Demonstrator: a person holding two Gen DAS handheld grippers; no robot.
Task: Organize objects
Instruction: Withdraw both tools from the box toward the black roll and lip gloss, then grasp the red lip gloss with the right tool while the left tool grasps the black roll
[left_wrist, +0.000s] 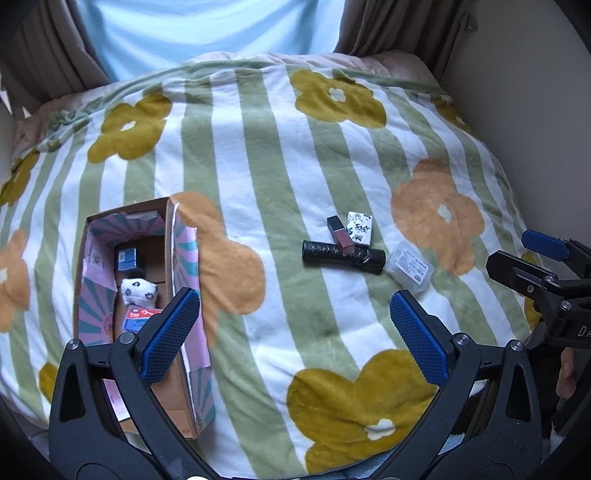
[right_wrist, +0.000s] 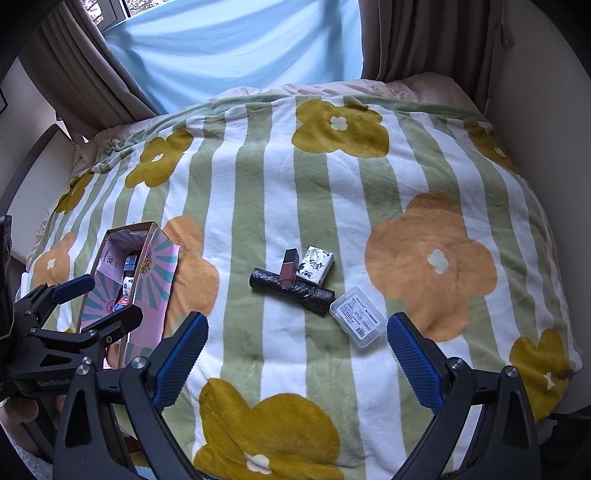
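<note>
Both grippers, left gripper (left_wrist: 293, 334) and right gripper (right_wrist: 295, 356), gape wide, empty, near the bed's striped floral blanket (right_wrist: 280, 177); open pink patterned cardboard box (left_wrist: 184, 266) left awaits the loose black bag roll (right_wrist: 291, 291).

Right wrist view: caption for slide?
Open right tongs hover over blanket; clear case, bag roll ahead.

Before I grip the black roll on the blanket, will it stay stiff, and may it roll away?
The black roll looks like crinkled plastic film, so it will probably squash and feel light. Being cylindrical, it may roll on a push. The lipstick rests across it and would likely tip off when it lifts.
</note>
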